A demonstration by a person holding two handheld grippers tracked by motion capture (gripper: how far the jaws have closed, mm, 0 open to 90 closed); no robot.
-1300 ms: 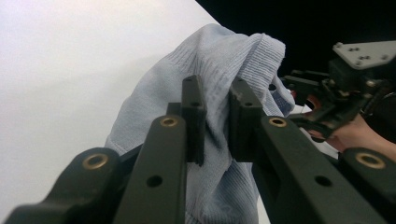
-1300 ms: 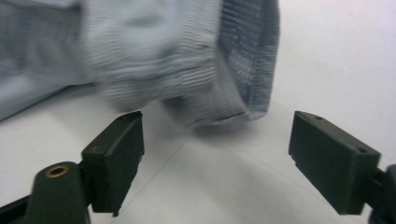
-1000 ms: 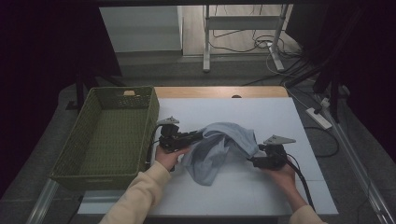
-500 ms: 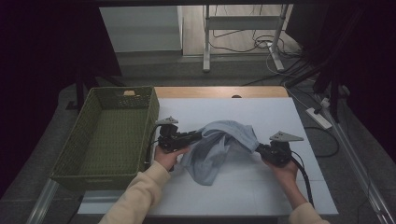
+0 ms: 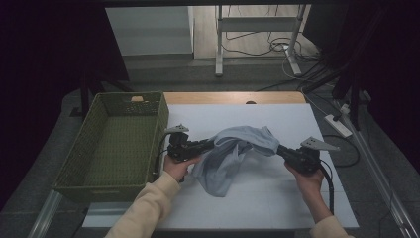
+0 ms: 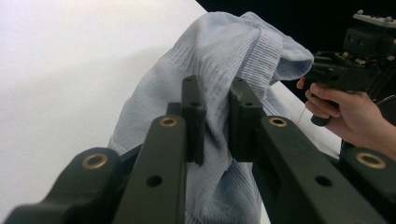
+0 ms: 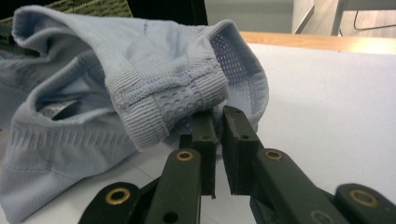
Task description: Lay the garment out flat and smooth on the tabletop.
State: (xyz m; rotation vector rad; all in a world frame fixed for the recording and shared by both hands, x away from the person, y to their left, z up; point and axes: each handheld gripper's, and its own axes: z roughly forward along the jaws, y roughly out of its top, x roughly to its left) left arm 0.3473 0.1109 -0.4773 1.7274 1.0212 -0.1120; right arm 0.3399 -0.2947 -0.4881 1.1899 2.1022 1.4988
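Item: pale blue knit garment (image 5: 236,153), held up between two grippers at mid-table.

We list the left gripper (image 5: 210,144) at nine o'clock of the cloth, jaws nearly closed on a bunched fold (image 6: 215,116). The right gripper (image 5: 282,150) at three o'clock has just been closing; its jaws stand near shut, pinching the ribbed hem (image 7: 187,105). The garment's lower part hangs toward six o'clock and rests on the white table (image 5: 277,198); the green basket (image 5: 94,148) waits at nine o'clock. We judge the step best done by keeping both pinches firm, raising both hands evenly until the cloth clears the table.
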